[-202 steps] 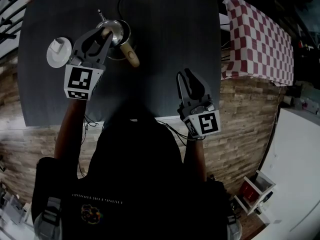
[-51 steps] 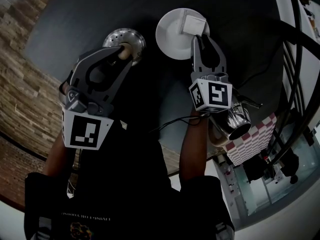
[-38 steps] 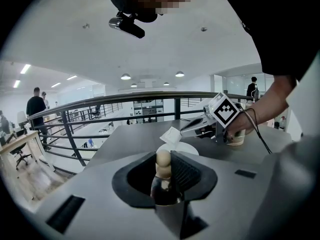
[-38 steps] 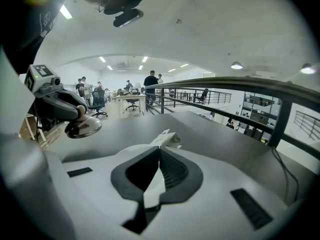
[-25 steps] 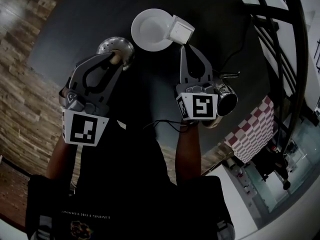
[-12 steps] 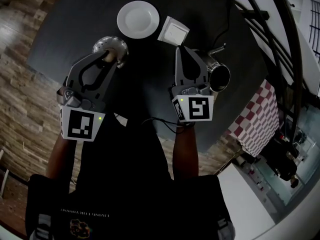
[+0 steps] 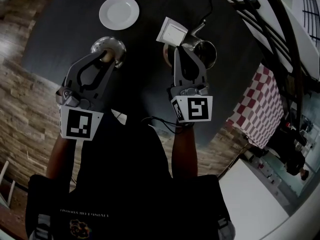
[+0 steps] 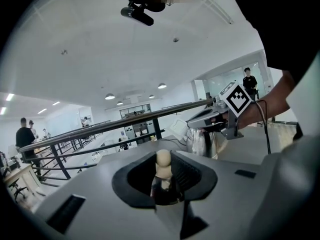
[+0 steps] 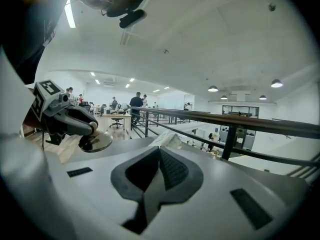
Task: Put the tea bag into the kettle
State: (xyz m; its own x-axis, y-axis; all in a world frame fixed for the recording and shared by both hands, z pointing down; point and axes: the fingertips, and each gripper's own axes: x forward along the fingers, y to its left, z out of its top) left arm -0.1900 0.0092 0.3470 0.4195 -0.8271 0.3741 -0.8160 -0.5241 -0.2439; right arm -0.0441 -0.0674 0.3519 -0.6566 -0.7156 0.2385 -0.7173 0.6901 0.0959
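Note:
My left gripper (image 7: 106, 55) is shut on the wooden knob (image 8: 162, 163) of the steel kettle lid (image 7: 108, 45), which it holds over the dark table. The right gripper (image 7: 176, 50) is shut on a corner of the white tea bag (image 7: 171, 32). The bag sticks out past the fingertips, beside the lidless steel kettle (image 7: 204, 52). In the right gripper view the tea bag (image 9: 167, 139) peeks over the closed jaws, with the lid (image 9: 98, 143) hanging from the left gripper at the left. In the left gripper view the kettle (image 8: 204, 143) stands under the right gripper (image 8: 210, 120).
An empty white plate (image 7: 119, 12) lies on the far part of the dark table (image 7: 65, 34). A black cable (image 7: 209, 6) runs off behind the kettle. A red-checked cloth (image 7: 262, 101) lies to the right, beyond the table's edge. Black railings cross the top right.
The right gripper has carried the tea bag from the plate's edge over to the kettle's rim. The left gripper with the lid has moved along too. The plate now sits well apart.

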